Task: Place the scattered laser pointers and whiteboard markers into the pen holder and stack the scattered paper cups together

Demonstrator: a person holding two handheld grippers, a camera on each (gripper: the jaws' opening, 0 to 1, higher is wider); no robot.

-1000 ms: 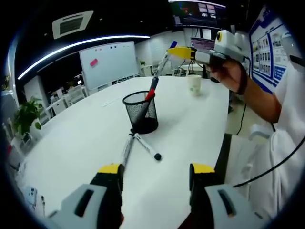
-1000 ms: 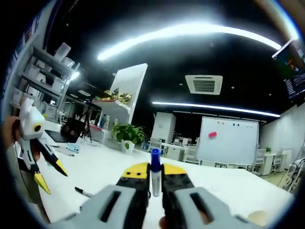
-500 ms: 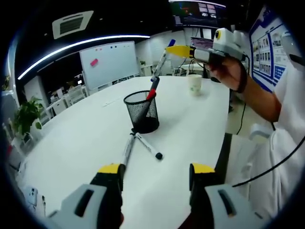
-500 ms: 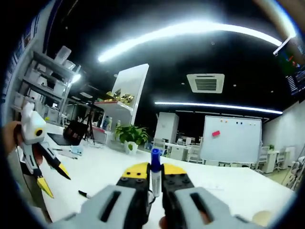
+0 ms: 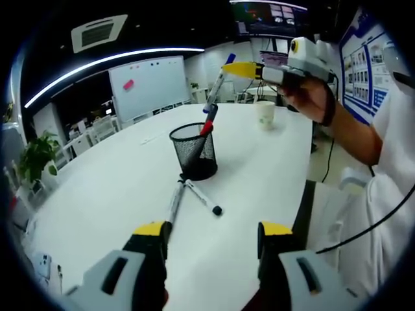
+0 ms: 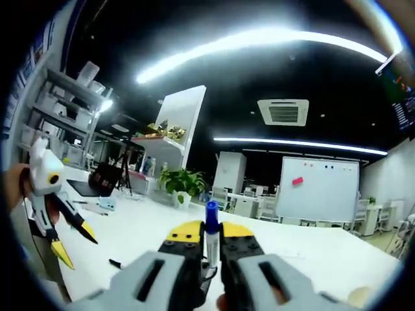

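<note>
Left gripper view looks across a white table (image 5: pixel 97 194) with the left gripper (image 5: pixel 211 238) low in the near foreground, its yellow-tipped jaws spread wide with nothing between them. Toward the middle of the table stands a black mesh pen holder (image 5: pixel 194 150); a red marker (image 5: pixel 207 121) leans inside it, its upper end sticking out above the rim. Just near of the holder, two markers lie on the tabletop: a grey pen (image 5: pixel 174 203) running toward the left jaw, and a white marker with a black cap (image 5: pixel 201 198) angled to the right. Their far ends nearly meet at the holder's base. Farther off to the right sits a paper cup (image 5: pixel 264 115); no print on it can be read. High on the right, a person's hand holds the right gripper (image 5: pixel 241 69), which has a blue-capped marker (image 5: pixel 217 84) pinched at its tip, hanging tilted over the holder.

Right gripper view shows that gripper's jaws closed tight on the blue-capped marker (image 6: pixel 211 241), held upright. No writing on its barrel is legible. A whiteboard (image 6: pixel 320 191) stands far off on the right.
</note>
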